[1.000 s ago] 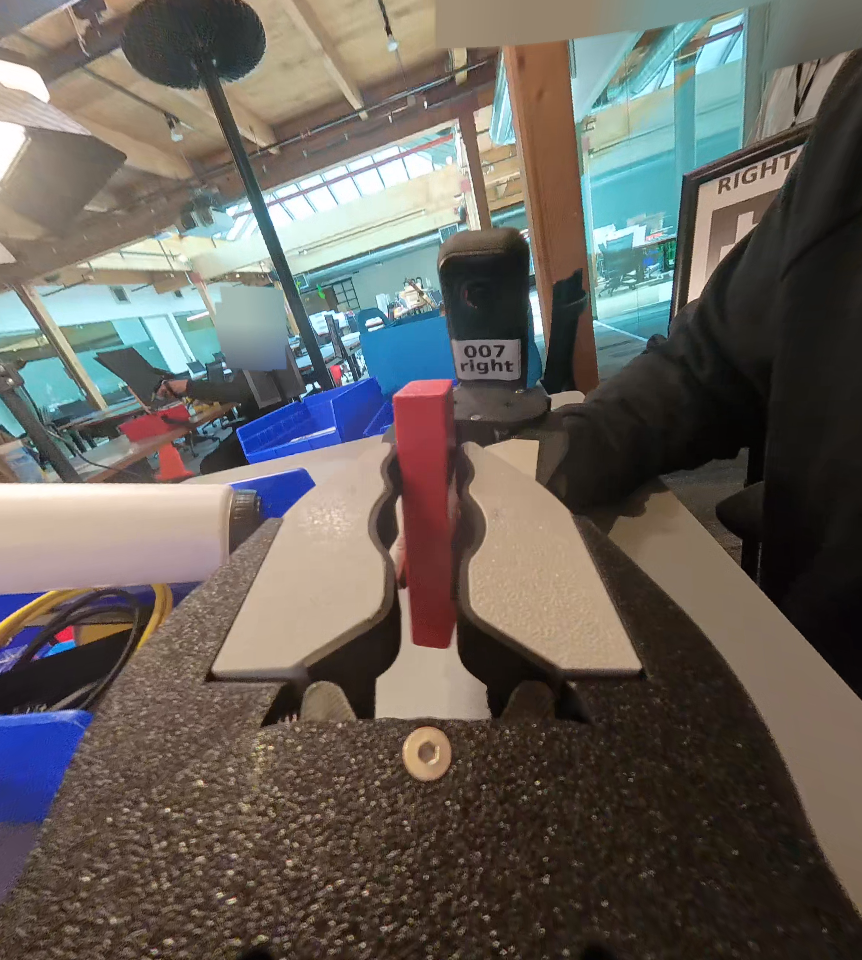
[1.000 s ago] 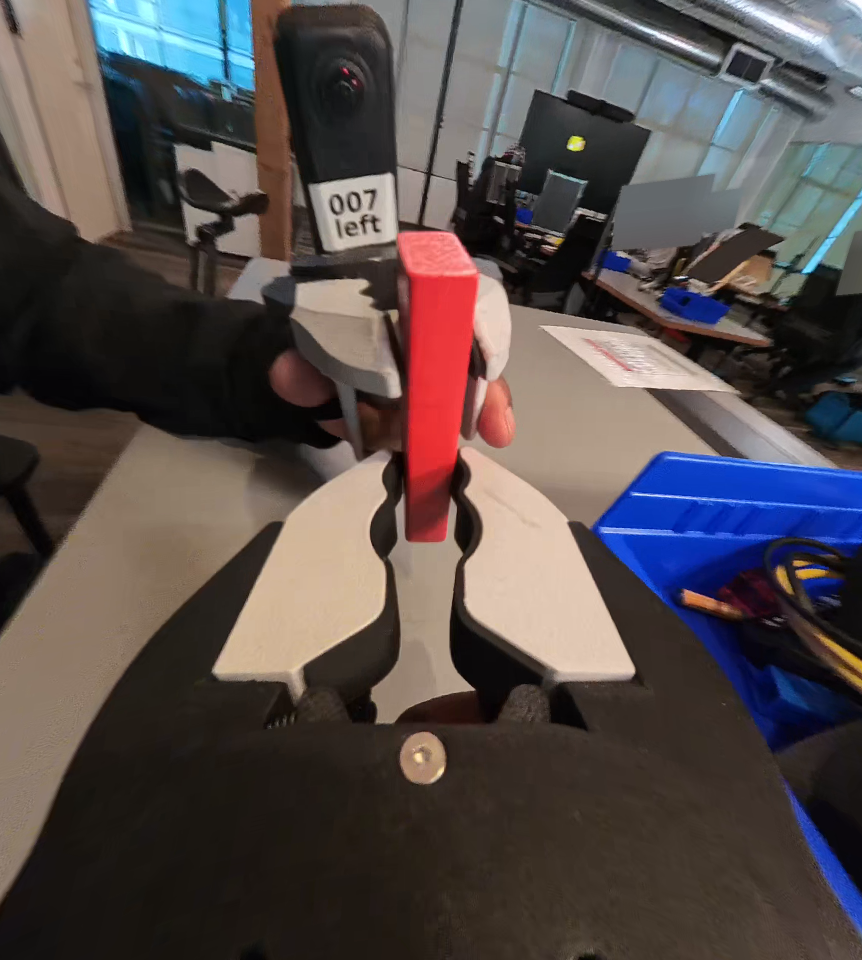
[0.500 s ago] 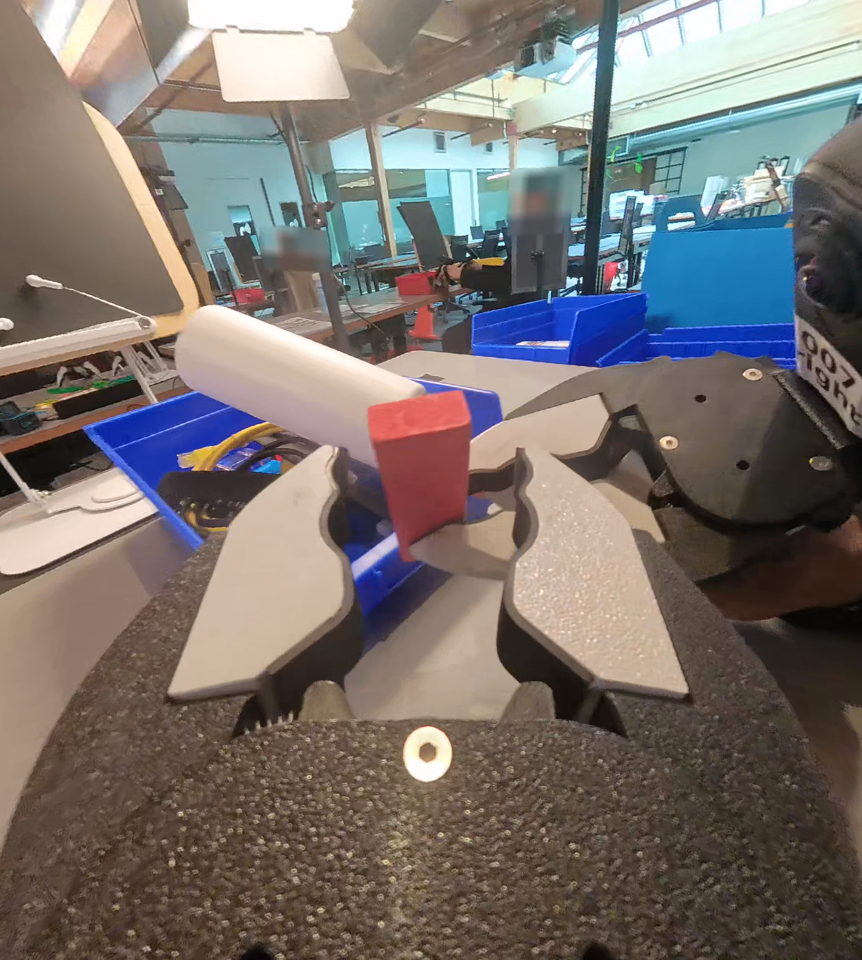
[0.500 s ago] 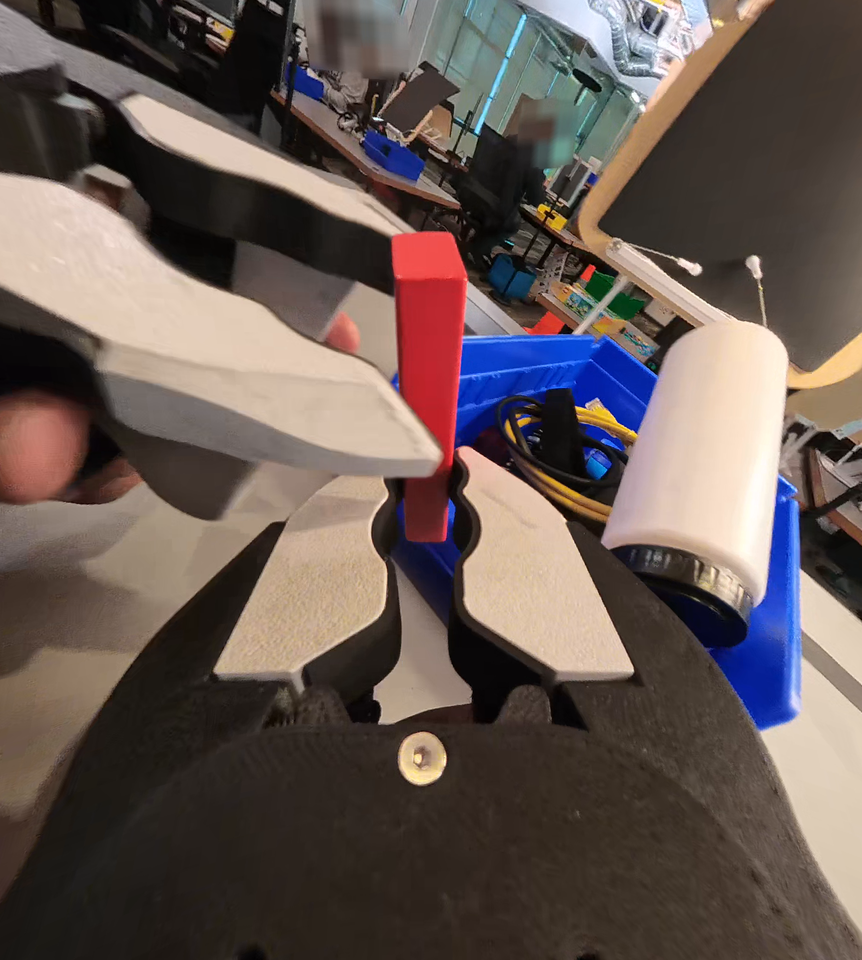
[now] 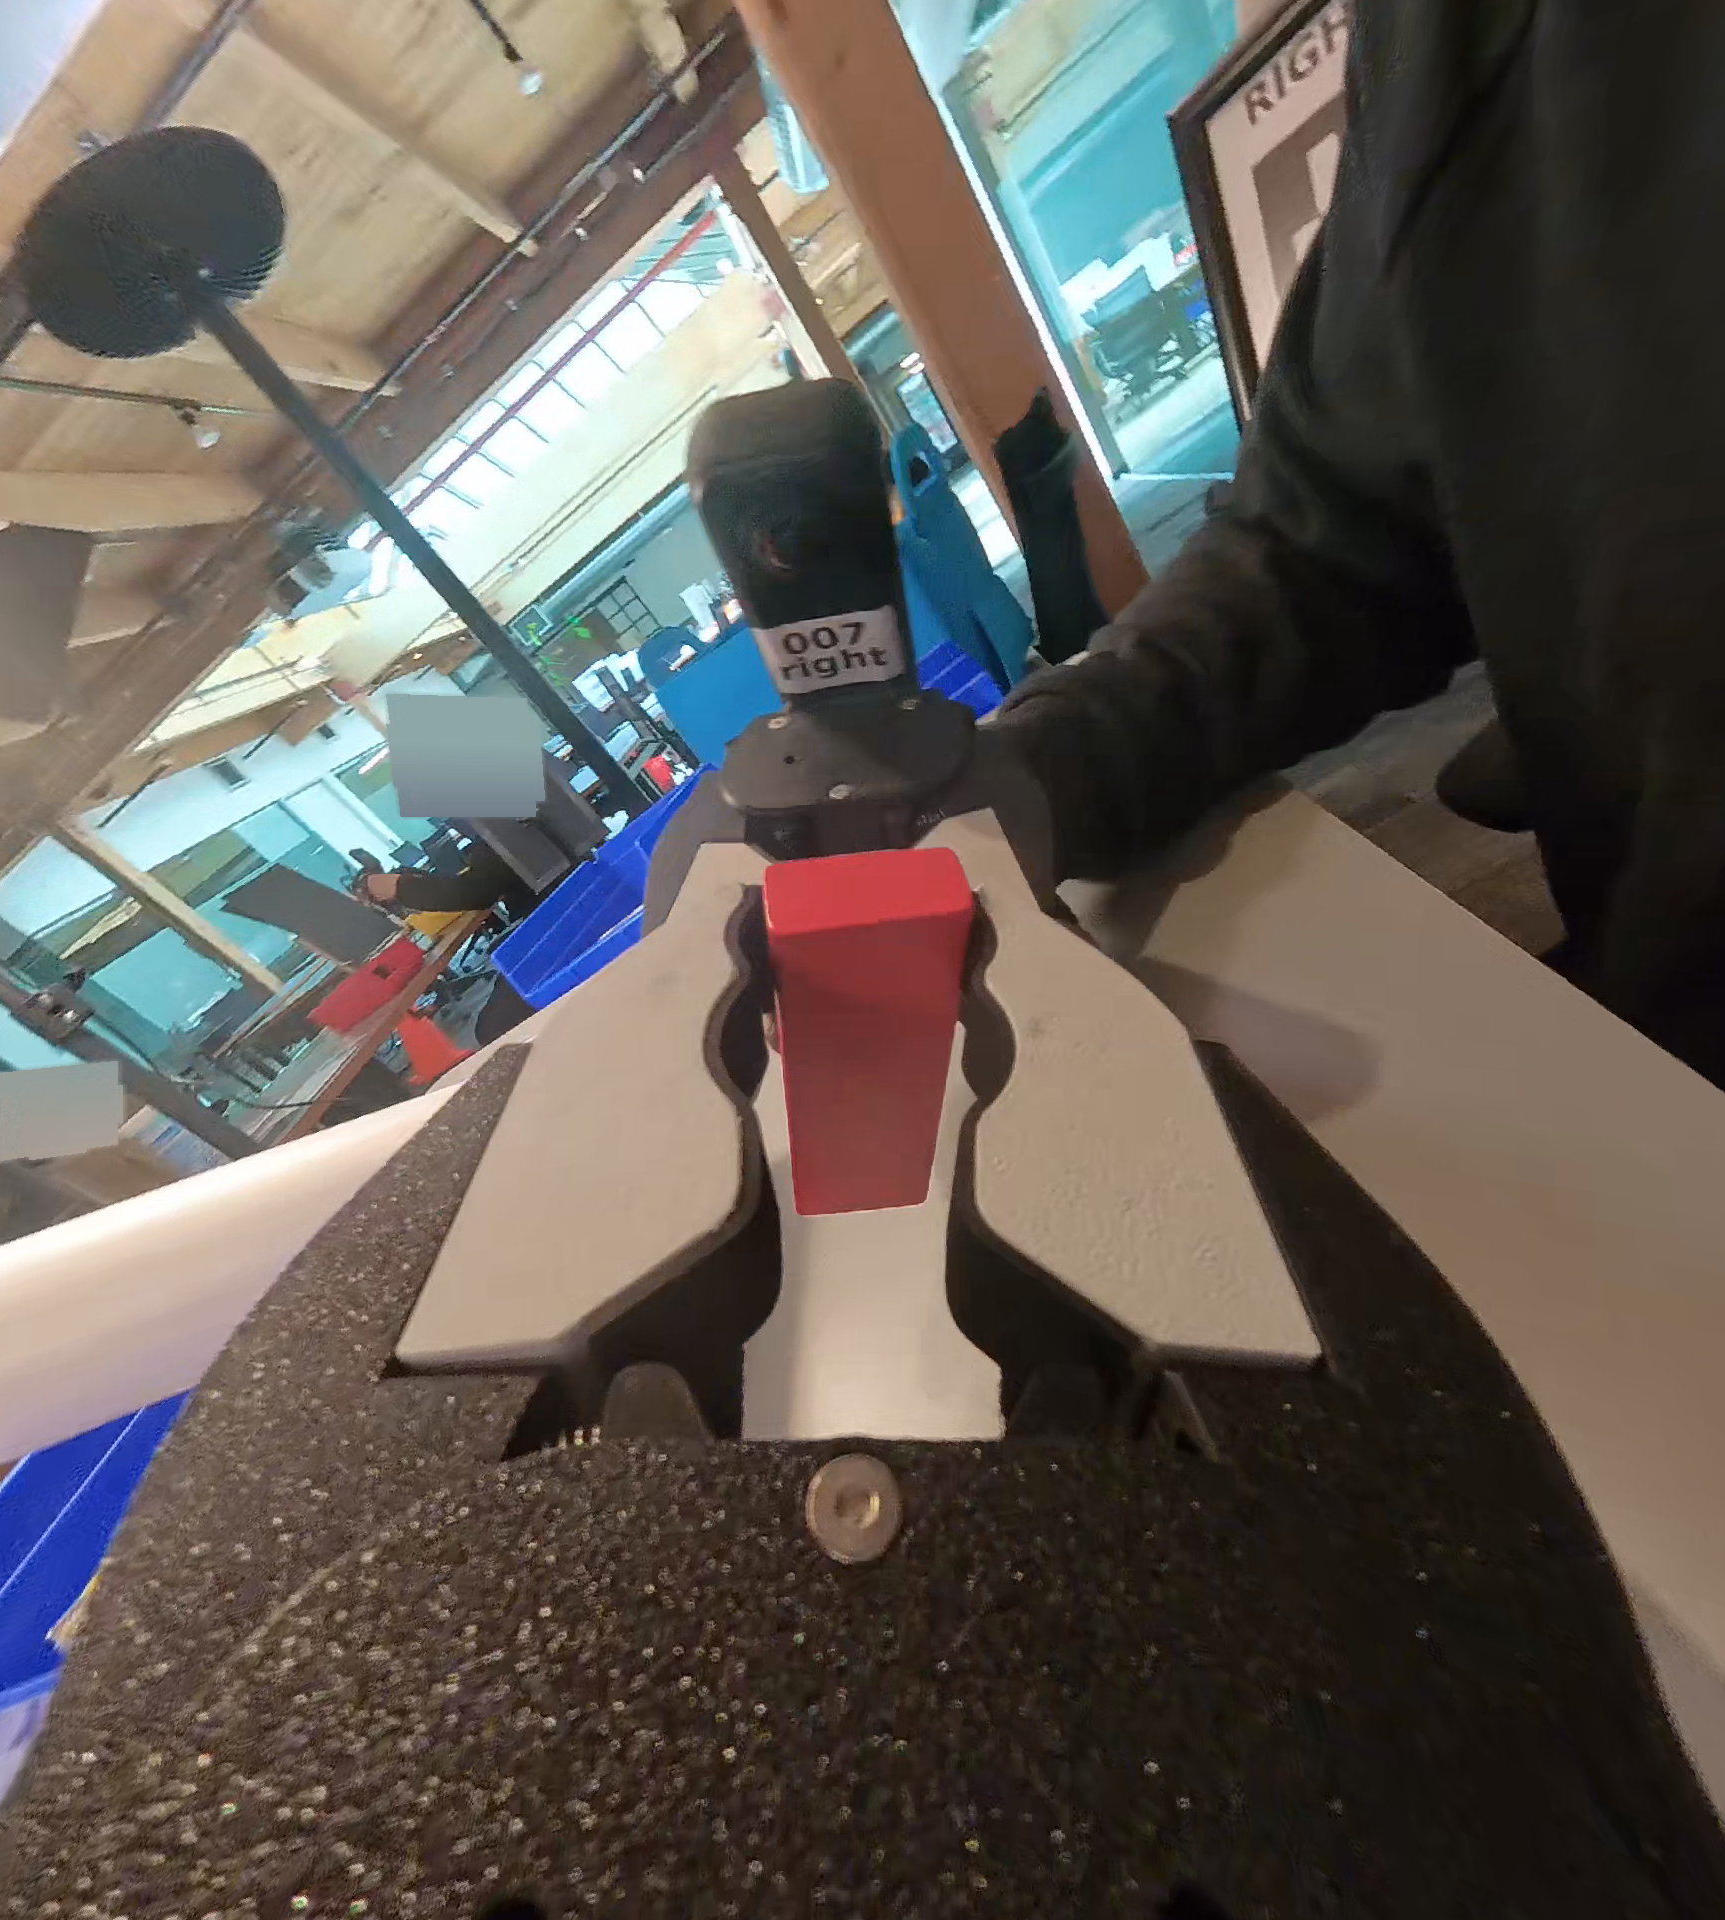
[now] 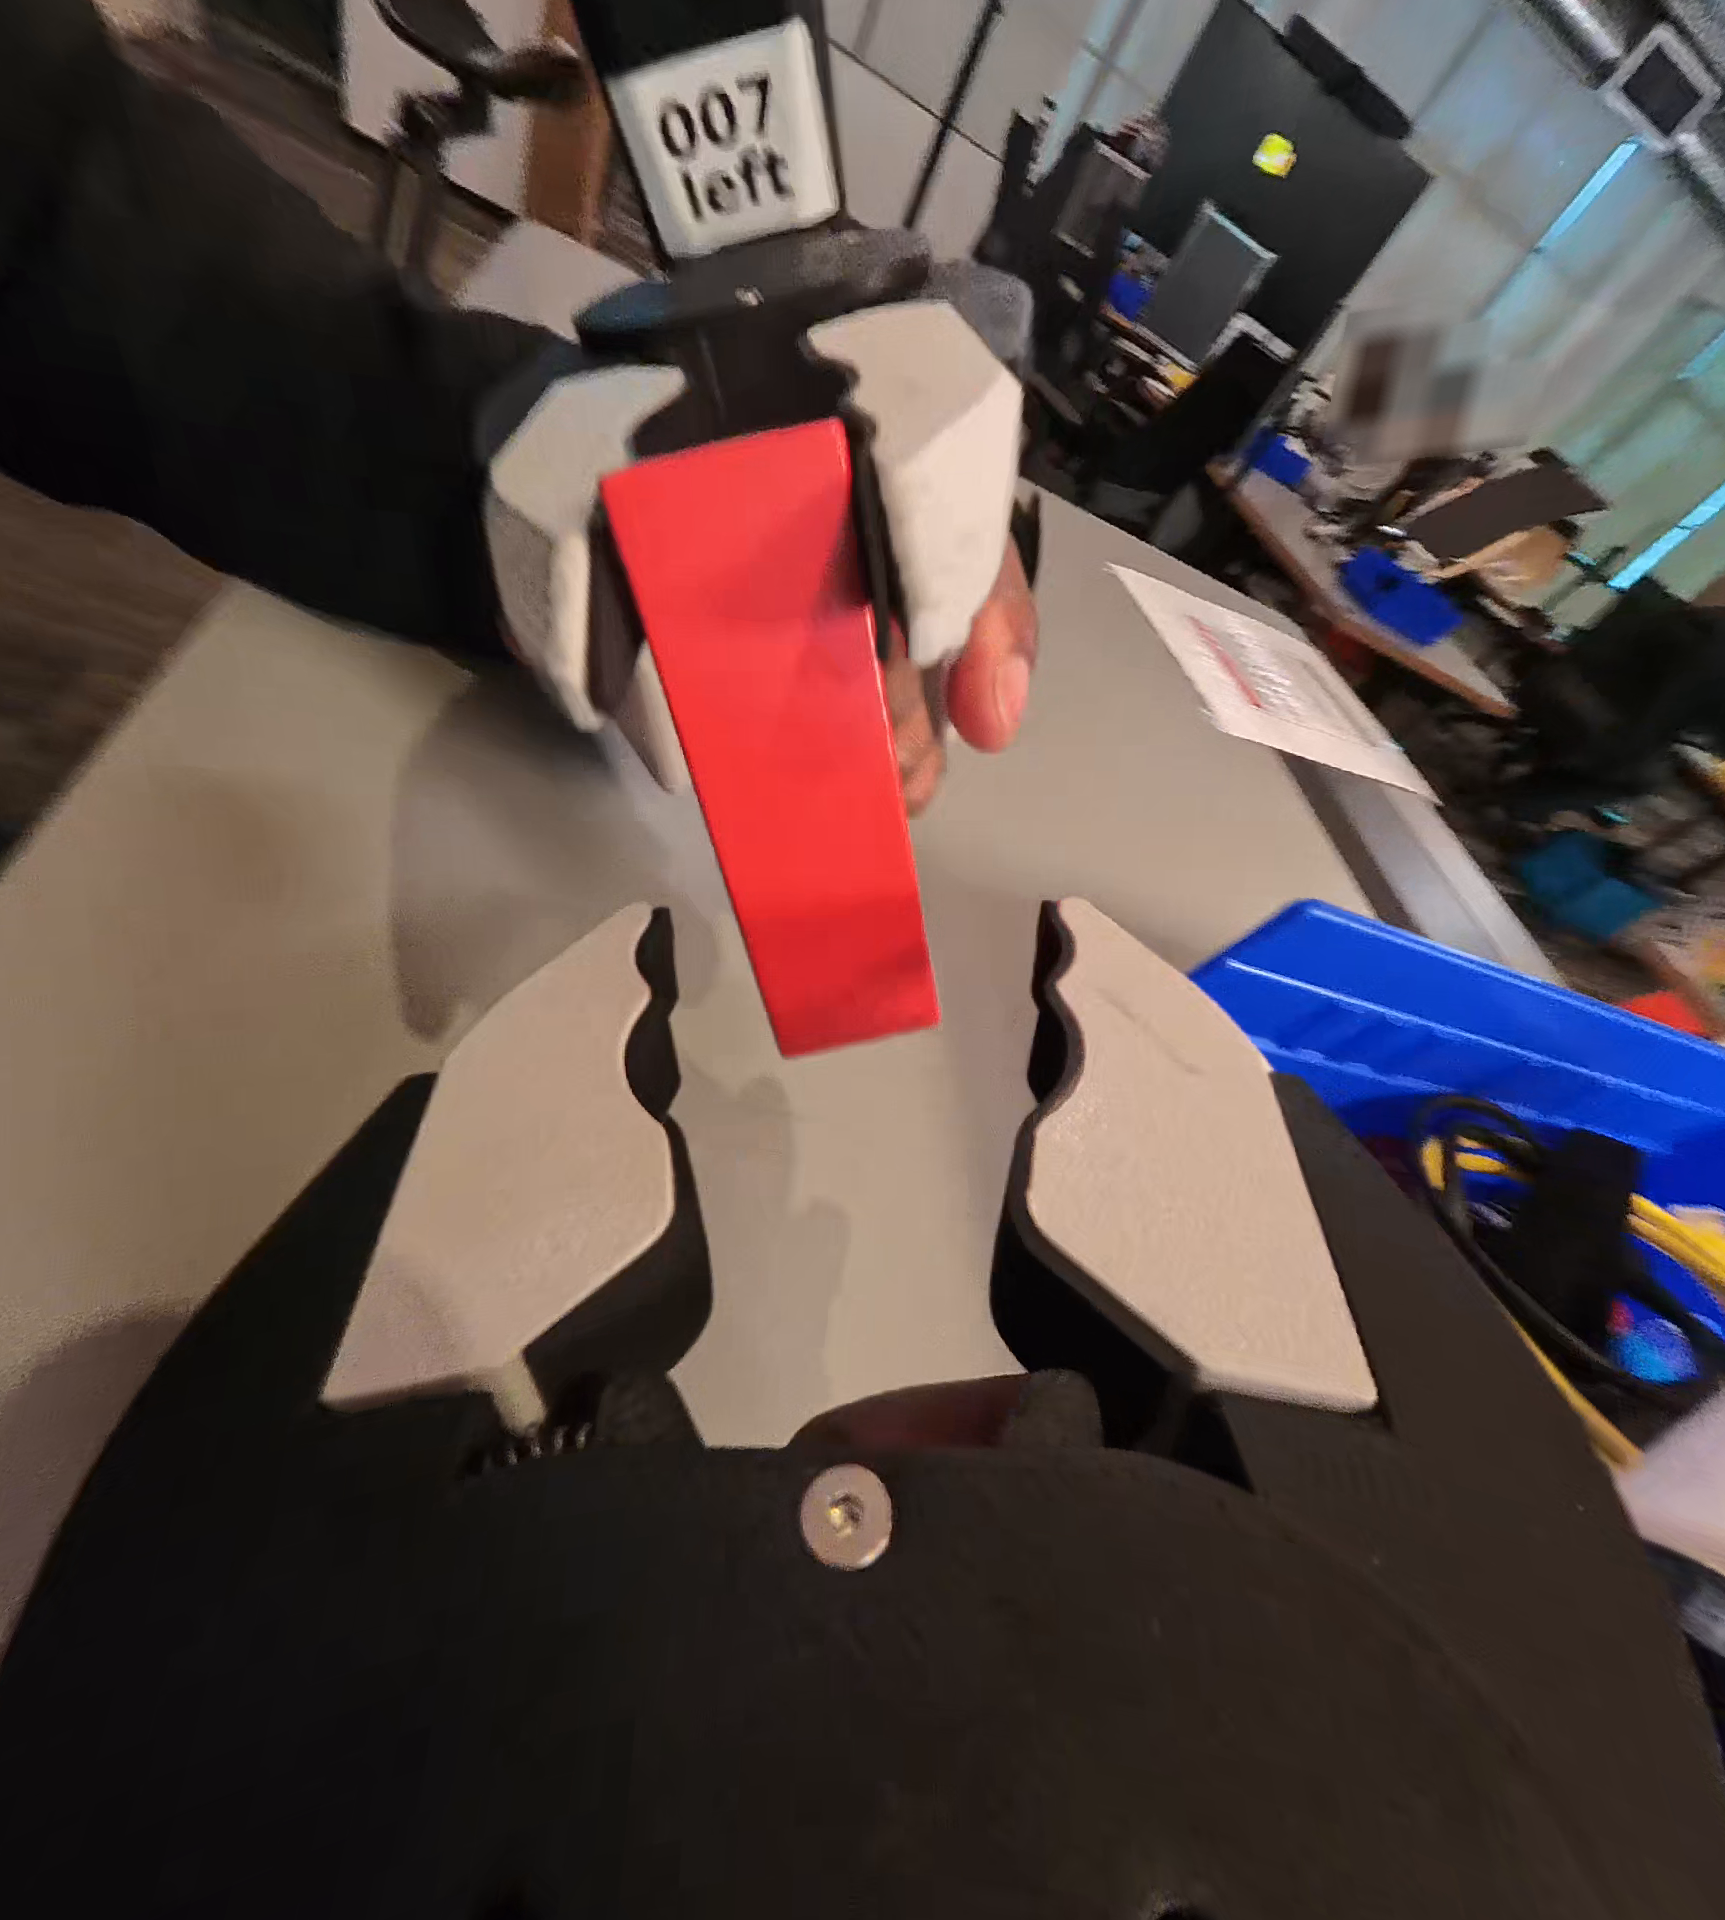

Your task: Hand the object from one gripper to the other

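Gripping one red block (image 5: pixel 863 1039) between its two grey fingers (image 5: pixel 609 1153), the left gripper (image 5: pixel 863 914) holds the piece clamped near one end, above the grey table (image 5: pixel 1460 1195). Facing it, the right gripper (image 6: pixel 853 925) stands spread wide, its two fingers (image 6: pixel 536 1122) apart on either side of the block's free end and touching neither face. In the right wrist view the block (image 6: pixel 785 748) slopes down from the left gripper (image 6: pixel 749 499) towards that gap, and a bare thumb (image 6: pixel 988 675) shows beneath the left gripper's body. One blue bin (image 6: pixel 1460 1049) sits at the table's edge with yellow and black cables (image 6: pixel 1585 1226) inside. One white cylinder (image 5: pixel 110 1309) lies over the bin, blurred. One printed sheet (image 6: pixel 1253 675) rests farther along the table.
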`<state>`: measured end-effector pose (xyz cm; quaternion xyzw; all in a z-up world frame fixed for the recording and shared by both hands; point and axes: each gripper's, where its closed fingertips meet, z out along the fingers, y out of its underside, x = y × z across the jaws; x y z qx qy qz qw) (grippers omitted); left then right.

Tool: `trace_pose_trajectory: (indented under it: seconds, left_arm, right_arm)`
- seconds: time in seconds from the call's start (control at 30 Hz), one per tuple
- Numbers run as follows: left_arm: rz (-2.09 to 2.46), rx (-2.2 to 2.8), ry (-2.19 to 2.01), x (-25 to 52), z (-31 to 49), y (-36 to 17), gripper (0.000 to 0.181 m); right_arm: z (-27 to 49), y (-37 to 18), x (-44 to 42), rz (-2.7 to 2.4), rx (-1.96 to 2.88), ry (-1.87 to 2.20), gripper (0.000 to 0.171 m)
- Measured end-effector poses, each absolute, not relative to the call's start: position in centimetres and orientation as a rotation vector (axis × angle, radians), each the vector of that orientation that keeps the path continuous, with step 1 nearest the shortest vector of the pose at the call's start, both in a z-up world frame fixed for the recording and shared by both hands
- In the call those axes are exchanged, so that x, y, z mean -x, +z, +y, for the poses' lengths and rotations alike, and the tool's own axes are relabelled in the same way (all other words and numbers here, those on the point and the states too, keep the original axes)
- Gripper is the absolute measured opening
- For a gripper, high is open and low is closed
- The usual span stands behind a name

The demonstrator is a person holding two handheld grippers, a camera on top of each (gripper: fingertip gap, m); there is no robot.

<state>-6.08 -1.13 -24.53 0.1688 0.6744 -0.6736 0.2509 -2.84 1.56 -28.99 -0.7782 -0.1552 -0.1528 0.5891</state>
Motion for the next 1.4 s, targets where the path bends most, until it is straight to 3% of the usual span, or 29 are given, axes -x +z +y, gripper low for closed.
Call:
trace_pose_trajectory:
  seconds: [0.03, 0.1, 0.2, 0.27, 0.33, 0.43, 0.57, 0.63, 0.73, 0.93, 1.07, 1.13, 1.2, 1.3, 1.4]
  left_arm:
    - [1.844, -0.482, -1.824, 6.4, -1.5, -24.8, 0.036]
    - [1.855, -0.471, -1.834, 6.5, -2.0, -25.1, 0.036]
    - [1.848, -0.202, -1.859, 3.8, -2.0, -24.6, 0.040]
    - [1.883, 0.022, -1.890, 1.7, -1.8, -24.6, 0.060]
    - [1.910, 0.204, -1.934, 0.4, -1.7, -24.8, 0.067]
    - [1.848, 0.399, -1.972, -1.1, -1.3, -24.4, 0.062]
    - [1.816, 0.519, -1.986, -2.0, -0.9, -24.5, 0.030]
    - [1.798, 0.459, -1.977, -1.8, -0.7, -24.5, 0.028]
    - [1.759, 0.319, -1.870, -1.8, 0.2, -24.2, 0.019]
    - [1.633, 0.018, -1.972, 1.4, 0.6, -22.1, 0.018]
    - [1.602, -0.057, -2.074, 3.0, 0.1, -21.5, 0.018]
    - [1.604, -0.026, -2.084, 2.7, 0.3, -21.5, 0.018]
    - [1.645, 0.108, -2.058, 1.1, 0.7, -21.9, 0.028]
    - [1.803, 0.426, -2.089, -1.7, 1.0, -23.5, 0.061]
    - [1.958, 0.760, -2.344, -2.3, 0.6, -24.8, 0.073]
  right_arm:
    - [1.7, -29.1, 3.4, -0.378, 1.807, -0.324, 0.063]
    - [2.0, -29.9, 3.9, -0.428, 1.830, -0.344, 0.036]
    - [2.1, -29.5, 1.2, -0.309, 1.846, -0.527, 0.035]
    - [1.5, -28.1, -1.0, -0.199, 1.803, -0.653, 0.034]
    - [0.6, -27.3, -3.2, -0.098, 1.790, -0.815, 0.034]
    - [-0.2, -27.5, -4.8, -0.053, 1.819, -0.990, 0.034]
    - [0.0, -28.3, -4.8, -0.151, 1.870, -1.178, 0.034]
    - [0.1, -28.1, -4.6, -0.184, 1.849, -1.206, 0.034]
    - [0.1, -27.3, -3.6, -0.187, 1.796, -1.032, 0.038]
    - [0.0, -24.6, 0.0, -0.052, 1.579, -0.211, 0.060]
    - [-0.3, -23.9, 1.2, -0.044, 1.479, 0.012, 0.027]
    - [-0.4, -23.8, 1.3, -0.059, 1.469, -0.004, 0.025]
    - [-0.6, -23.4, 0.5, -0.072, 1.483, -0.151, 0.021]
    - [-1.6, -22.3, -1.1, -0.096, 1.478, -0.511, 0.017]
    - [-2.4, -22.0, -2.2, -0.199, 1.496, -0.933, 0.016]
